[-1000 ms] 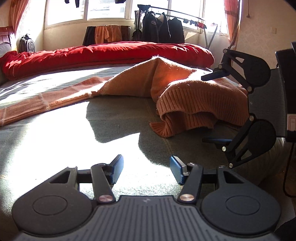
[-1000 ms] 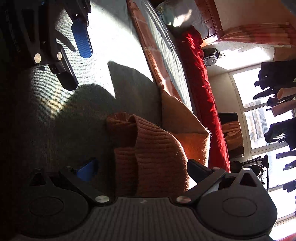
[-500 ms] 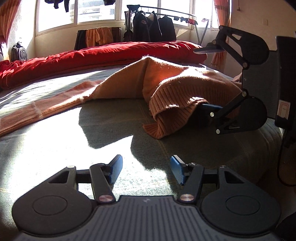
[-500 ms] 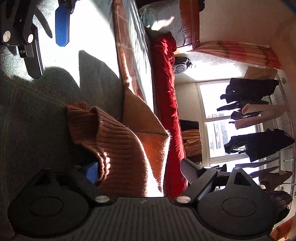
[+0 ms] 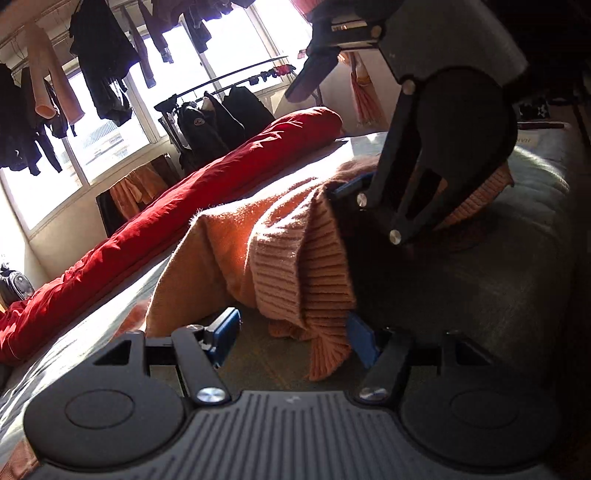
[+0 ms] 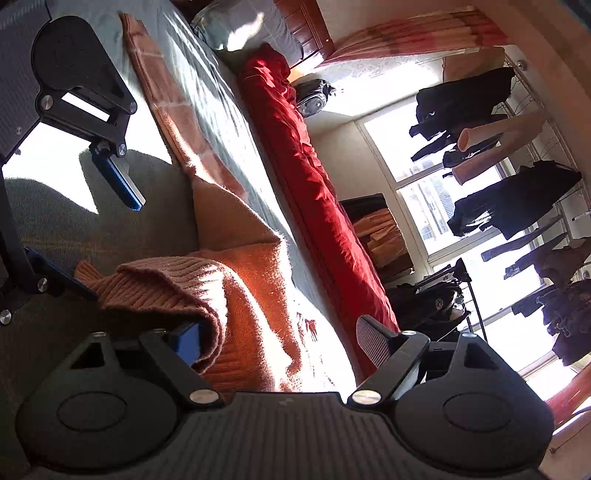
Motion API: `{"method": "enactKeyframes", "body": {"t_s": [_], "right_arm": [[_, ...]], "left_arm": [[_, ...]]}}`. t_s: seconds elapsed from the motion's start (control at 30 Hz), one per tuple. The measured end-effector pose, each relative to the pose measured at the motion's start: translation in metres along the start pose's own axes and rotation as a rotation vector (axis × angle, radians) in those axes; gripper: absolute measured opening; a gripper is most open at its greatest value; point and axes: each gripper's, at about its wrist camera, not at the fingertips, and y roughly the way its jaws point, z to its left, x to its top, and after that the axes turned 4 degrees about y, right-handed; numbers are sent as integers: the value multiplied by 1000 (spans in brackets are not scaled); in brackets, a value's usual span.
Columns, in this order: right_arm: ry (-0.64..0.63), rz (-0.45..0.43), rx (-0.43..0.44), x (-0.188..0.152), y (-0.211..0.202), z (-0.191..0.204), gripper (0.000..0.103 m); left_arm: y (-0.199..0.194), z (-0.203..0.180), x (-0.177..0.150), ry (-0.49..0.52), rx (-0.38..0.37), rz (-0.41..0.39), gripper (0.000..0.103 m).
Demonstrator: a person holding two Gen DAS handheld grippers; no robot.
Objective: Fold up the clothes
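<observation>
An orange knit sweater (image 5: pixel 258 236) lies bunched on the grey-green bed (image 5: pixel 498 295), its ribbed hem (image 5: pixel 325 350) lifted off the cover. My left gripper (image 5: pixel 295 338) is low at the hem; its jaws are opening, and the hem corner hangs between them beside the right pad, unpinched. My right gripper (image 6: pixel 280 343) is rolled on its side, jaws closing. Its blue pad (image 6: pixel 188 343) sits under the sweater's fold (image 6: pixel 177 288), which drapes over it; the other finger (image 6: pixel 373 343) stands clear above. The left wrist view shows the right gripper (image 5: pixel 328 133) close ahead.
A red duvet (image 5: pixel 184 206) lies rolled along the bed's far side. An orange-checked blanket (image 6: pixel 159 92) runs across the bed behind the sweater. Beyond are windows, a rack of dark jackets (image 5: pixel 210 122) and hanging laundry. Wooden headboard and pillow (image 6: pixel 255 29) at one end.
My left gripper has moved up to the sweater hem, rolled, and its jaws spread a little. My right gripper has slid one finger under the sweater edge, raised it and narrowed slightly.
</observation>
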Motion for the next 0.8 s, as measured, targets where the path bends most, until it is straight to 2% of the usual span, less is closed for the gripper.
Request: {"method": "enactKeyframes", "body": {"t_s": [0.17,0.23,0.43,0.53,0.6,0.63,0.7,0.8], "right_arm": [[59,19,16,-7,7,-11,88],[65,20,18,-9,9,-12,88],[123,26,41,-14,12,-18,88],[151,28,61,-20,9,-18,88],[176,33,81,-26,6,-17,88],[193,30,101,-29,4,-16,88],[225,32,138,-35,0,-12,88],[242,55,145,-42,-5,-2,88]], "left_arm": [[13,-17,15,22,-16,-42,70],[18,-24,17,46,13,-57,70],[39,-27,12,127,167,-35,72],[35,-23,11,140,234,-52,66],[28,-17,12,121,275,-75,56],[27,-13,13,105,283,-78,53],[26,-5,18,70,290,-77,39],[25,8,25,9,277,-75,23]]}}
